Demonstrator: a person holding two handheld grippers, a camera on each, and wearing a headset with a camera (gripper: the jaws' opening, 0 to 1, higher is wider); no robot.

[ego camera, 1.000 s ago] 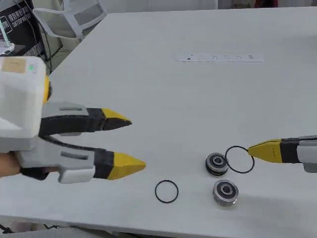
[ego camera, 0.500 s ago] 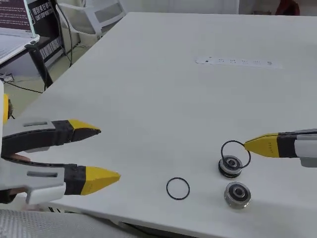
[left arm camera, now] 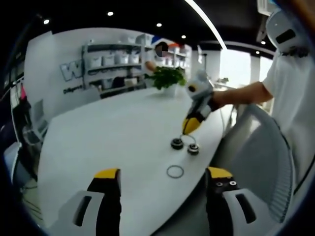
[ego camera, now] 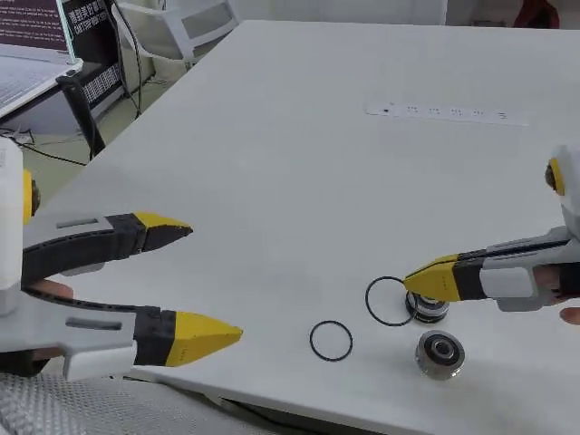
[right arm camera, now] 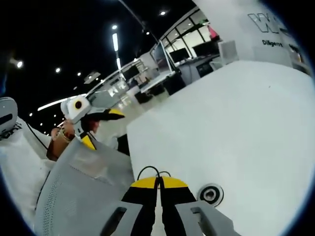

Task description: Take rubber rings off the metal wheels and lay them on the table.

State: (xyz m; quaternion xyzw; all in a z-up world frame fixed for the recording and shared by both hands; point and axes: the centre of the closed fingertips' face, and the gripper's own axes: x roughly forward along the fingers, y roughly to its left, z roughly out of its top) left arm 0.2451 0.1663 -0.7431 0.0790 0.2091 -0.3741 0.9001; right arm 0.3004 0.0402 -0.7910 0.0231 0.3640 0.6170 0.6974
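My right gripper (ego camera: 412, 279) reaches in from the right, shut on a thin black rubber ring (ego camera: 388, 302) held just left of a metal wheel (ego camera: 430, 310). A second wheel (ego camera: 440, 352) stands in front of it. Another rubber ring (ego camera: 331, 341) lies flat on the white table (ego camera: 299, 163). My left gripper (ego camera: 204, 283) hovers open at the front left, holding nothing. In the left gripper view the open gripper (left arm camera: 162, 174) faces the loose ring (left arm camera: 175, 171) and both wheels (left arm camera: 185, 146). In the right gripper view the shut gripper (right arm camera: 158, 183) pinches the ring (right arm camera: 151, 170) beside a wheel (right arm camera: 211, 194).
A white power strip (ego camera: 444, 113) lies at the back of the table. The table's front edge (ego camera: 272, 408) runs close to the rings and wheels. A chair (ego camera: 186, 27) and a desk with a laptop stand beyond the left corner.
My right gripper has carried the ring left, from over the nearer wheel to the table side of it. The left gripper has hardly moved; the head camera has shifted.
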